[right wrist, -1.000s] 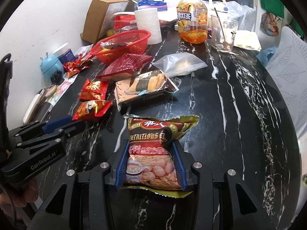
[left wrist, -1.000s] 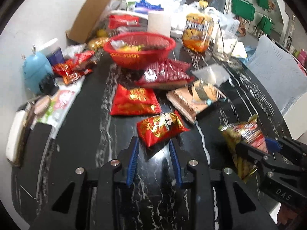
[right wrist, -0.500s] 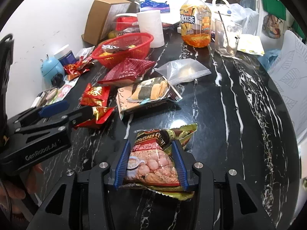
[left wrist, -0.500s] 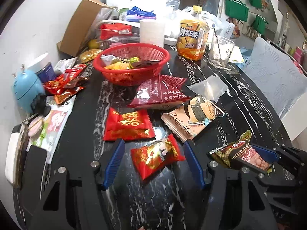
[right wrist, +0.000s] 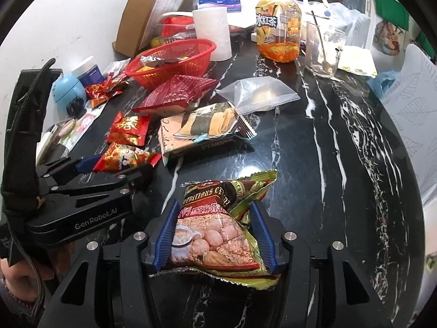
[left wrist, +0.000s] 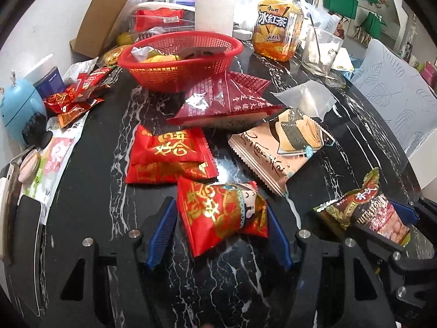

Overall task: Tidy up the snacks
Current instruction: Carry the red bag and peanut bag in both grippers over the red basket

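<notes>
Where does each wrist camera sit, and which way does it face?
Left wrist: behind the left gripper, angled down at the red snack packet between its open jaws.
Right wrist: behind the right gripper, angled down at the cereal packet; jaws opening; a hand shows.
Shared: both packets, each other's gripper, red basket.

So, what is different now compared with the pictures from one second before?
The left gripper opened wide and came forward over the red snack packet, which now lies between its blue fingers, not gripped. The right gripper is opening; the cereal packet sits looser between its fingers. The red basket, the other packets and the bottle stayed in place.
</notes>
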